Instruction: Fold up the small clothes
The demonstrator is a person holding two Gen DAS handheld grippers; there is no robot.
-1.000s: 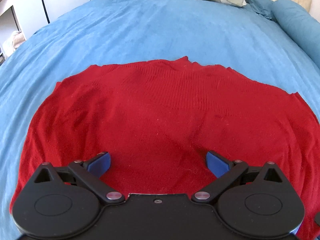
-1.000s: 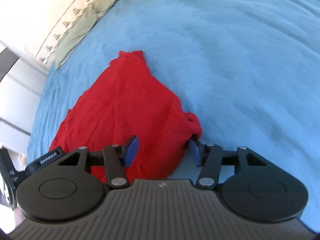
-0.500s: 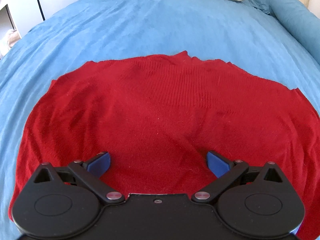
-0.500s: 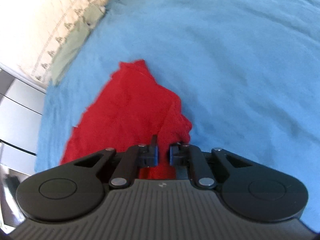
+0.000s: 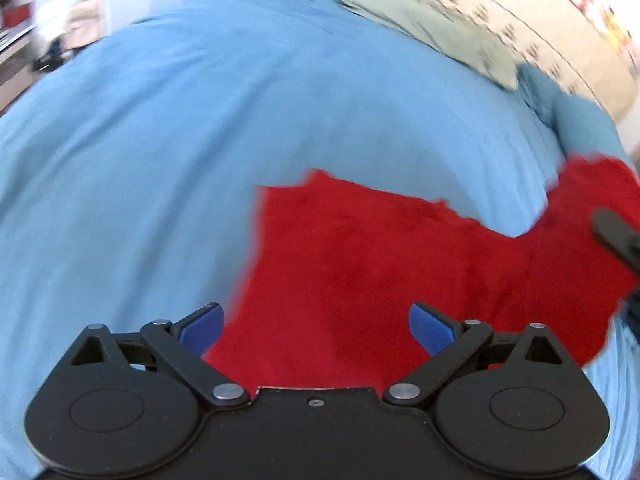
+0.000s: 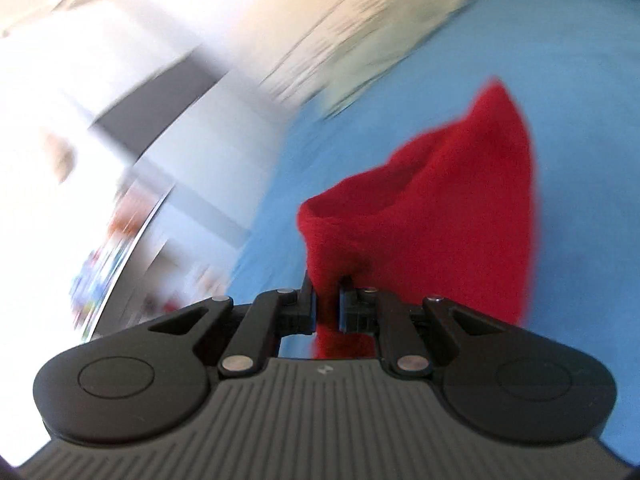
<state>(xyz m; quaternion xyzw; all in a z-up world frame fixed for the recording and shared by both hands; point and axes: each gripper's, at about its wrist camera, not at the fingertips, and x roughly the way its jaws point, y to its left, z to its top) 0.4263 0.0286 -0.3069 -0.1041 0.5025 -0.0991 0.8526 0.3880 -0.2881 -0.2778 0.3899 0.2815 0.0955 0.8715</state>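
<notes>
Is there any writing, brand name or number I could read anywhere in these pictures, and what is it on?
No readable text anywhere.
Small pale mark on the right tool's ribbed body: a logo, not letters.
Printed motifs on the cream quilt: blurred patterns, no words made out.
Colourful items on the shelf: too blurred to read.

One red garment, one blue bedspread, two tongs.

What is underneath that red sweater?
The red sweater lies on a blue bedspread, which shows all around it. One end is lifted, pinched in the right gripper. Whatever sits directly beneath the cloth is covered.
</notes>
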